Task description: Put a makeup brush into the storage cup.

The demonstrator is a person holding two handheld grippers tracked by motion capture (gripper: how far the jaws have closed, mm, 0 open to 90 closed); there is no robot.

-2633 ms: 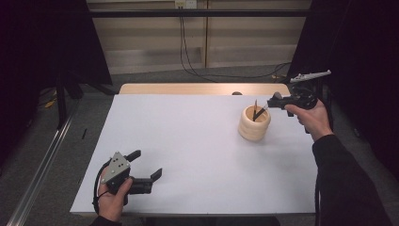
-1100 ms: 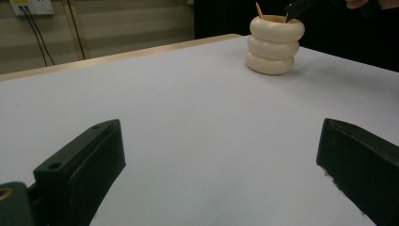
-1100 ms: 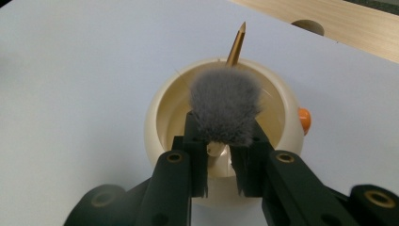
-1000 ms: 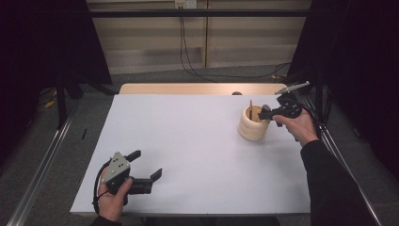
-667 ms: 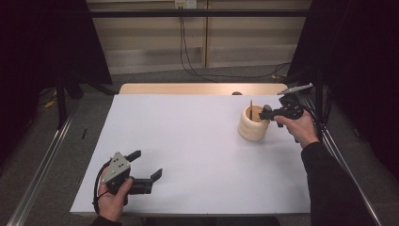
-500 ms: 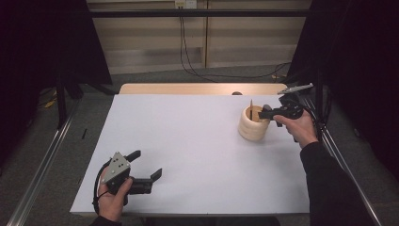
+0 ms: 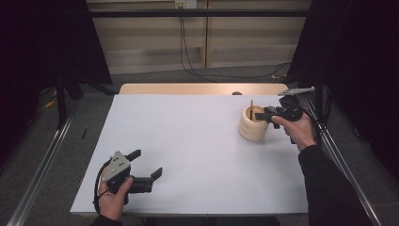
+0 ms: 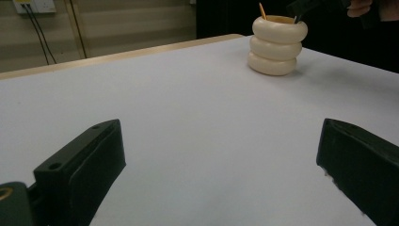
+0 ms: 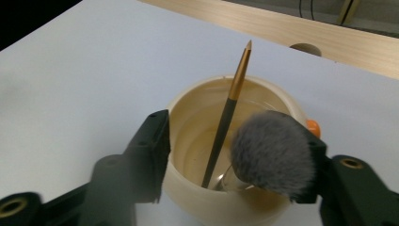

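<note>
Cream ribbed cup point(image 7: 253, 125) far right on white worktop point(image 7: 188, 150), holding thin black-and-gold brush point(image 9: 228, 113) and fluffy grey brush point(image 9: 273, 153).
Right tongs point(image 9: 235, 155) apart, straddling cup rim; left tongs point(image 8: 221, 160) apart, near left; no writing readable.

I'm losing the fluffy grey brush head's point(image 9: 273, 153) handle behind it; the cream ringed holder point(image 9: 221, 188) is running off-frame.

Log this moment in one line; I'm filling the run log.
right gripper: open over cup | in cup: fluffy brush, thin brush | left gripper: open, idle on table
</note>
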